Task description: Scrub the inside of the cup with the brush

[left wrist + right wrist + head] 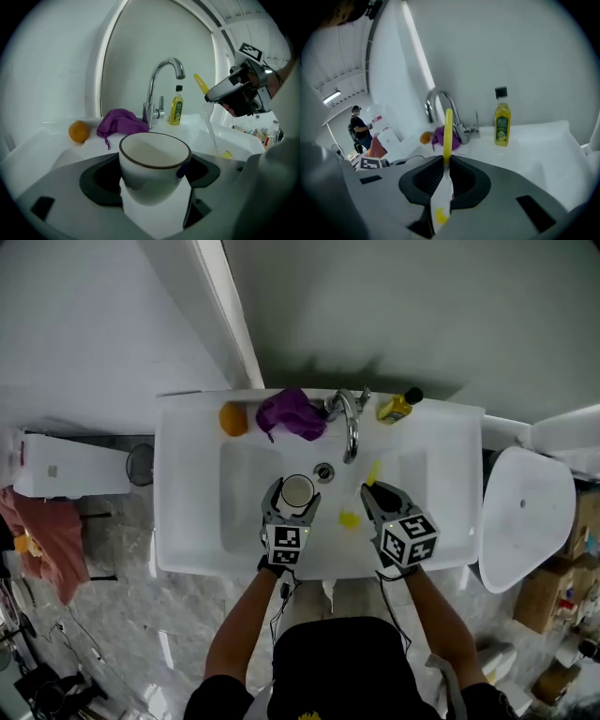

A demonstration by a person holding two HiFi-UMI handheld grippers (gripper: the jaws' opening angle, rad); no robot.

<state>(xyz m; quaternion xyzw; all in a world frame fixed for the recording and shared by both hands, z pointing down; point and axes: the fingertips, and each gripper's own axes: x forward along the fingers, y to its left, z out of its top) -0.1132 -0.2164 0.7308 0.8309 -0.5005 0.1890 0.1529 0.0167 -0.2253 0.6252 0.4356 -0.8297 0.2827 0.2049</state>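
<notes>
Approach step, before scrubbing: left gripper (294, 499) clamps the cup (154, 161) mouth-up above the sink (187, 521) near its front edge. Right gripper (380, 491), alongside, pinches the brush (448, 131). Next, the brush likely needs guiding into the cup's mouth.

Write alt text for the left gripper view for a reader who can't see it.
A white cup is gripped upright between the jaws. Behind it: tap, purple cloth, orange, yellow bottle on a white sink; at upper right, the right gripper holds a yellow brush.

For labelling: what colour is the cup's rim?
Dark brown, on the white cup; left gripper view.
</notes>
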